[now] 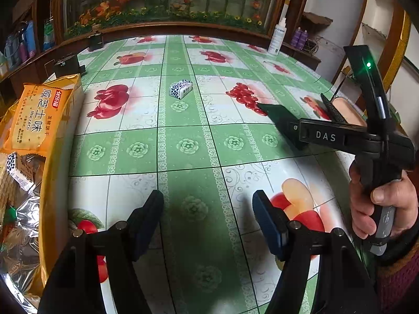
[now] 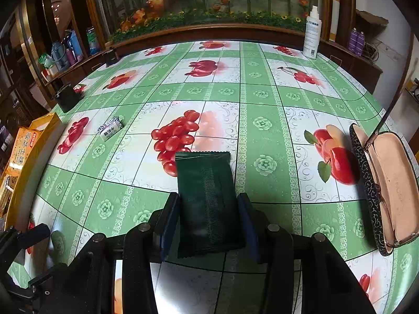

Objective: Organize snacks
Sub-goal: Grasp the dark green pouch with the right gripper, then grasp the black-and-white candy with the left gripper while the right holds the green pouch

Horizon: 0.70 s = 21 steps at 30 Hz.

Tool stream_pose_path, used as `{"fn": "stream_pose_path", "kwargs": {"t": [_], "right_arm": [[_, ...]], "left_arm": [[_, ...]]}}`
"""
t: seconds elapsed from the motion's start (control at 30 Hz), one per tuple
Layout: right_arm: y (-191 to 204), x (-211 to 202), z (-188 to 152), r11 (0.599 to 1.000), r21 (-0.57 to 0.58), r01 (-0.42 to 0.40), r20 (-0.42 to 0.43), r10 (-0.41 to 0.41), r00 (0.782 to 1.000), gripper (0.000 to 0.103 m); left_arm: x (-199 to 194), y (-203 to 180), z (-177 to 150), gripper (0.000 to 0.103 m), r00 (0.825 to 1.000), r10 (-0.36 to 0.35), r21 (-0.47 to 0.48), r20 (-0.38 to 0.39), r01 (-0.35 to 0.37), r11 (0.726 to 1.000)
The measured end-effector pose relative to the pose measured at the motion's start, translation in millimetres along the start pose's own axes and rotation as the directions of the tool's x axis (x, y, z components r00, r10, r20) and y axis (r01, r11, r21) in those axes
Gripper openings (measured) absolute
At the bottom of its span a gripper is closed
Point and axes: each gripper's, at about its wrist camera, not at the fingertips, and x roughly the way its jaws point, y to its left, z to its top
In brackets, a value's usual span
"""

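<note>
My right gripper [image 2: 208,199] is shut on a dark green snack packet [image 2: 207,178], its pads pressing the packet's two long sides; the packet juts forward above the tablecloth. The left wrist view shows that packet [image 1: 272,111] sticking out of the right gripper, held by a hand [image 1: 377,204] at the right. My left gripper [image 1: 208,198] stands open over the cloth with nothing between its fingers. A small white and blue snack packet [image 1: 180,89] lies alone mid-table. At the left, a yellow box [image 1: 47,196] holds an orange biscuit pack [image 1: 31,120] and other wrapped snacks.
An open glasses case [image 2: 385,183] lies at the table's right edge. A white spray bottle [image 2: 311,34] stands at the back right. Two dark boxes [image 2: 68,96] sit near the back left edge. A planter ledge with flowers runs along the back.
</note>
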Motion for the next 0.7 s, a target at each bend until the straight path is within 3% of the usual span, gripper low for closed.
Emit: {"fn": "stream_pose_path", "kwargs": {"t": [0.13,0.23,0.37,0.47,0.53,0.63,0.7], "right_arm": [[0,3,3,1.0,0.016,0.002,0.0,-0.002,1.0,0.048],[-2,4,6,0.999,0.036,-0.009,-0.004,0.009,1.0,0.048],[-4,3,6,0.998,0.06,-0.013,-0.009,0.014,1.0,0.049],[-7,2,6,0.996,0.082,-0.029,-0.012,0.03,0.999,0.049],[-10,2,7,0.995,0.095,-0.043,-0.014,0.044,0.999,0.049],[-12,2,7,0.993,0.108,-0.057,-0.014,0.059,0.998,0.049],[-13,2,8,0.992,0.113,-0.062,-0.015,0.064,0.998,0.049]], "left_arm": [[-2,-1,15,0.069,1.0,0.021,-0.004,-0.01,-0.021,1.0],[-10,-2,42,0.069,0.999,0.032,-0.013,0.012,-0.031,0.999],[-4,3,89,0.068,0.994,0.108,-0.008,0.034,-0.108,0.994],[18,12,118,0.057,0.989,0.145,-0.024,-0.01,-0.145,0.989],[37,18,132,0.043,0.987,0.149,-0.036,-0.058,-0.151,0.988],[65,22,143,0.043,0.983,0.135,-0.041,-0.124,-0.141,0.989],[78,22,147,0.043,0.977,0.164,-0.021,-0.136,-0.168,0.985]]}}
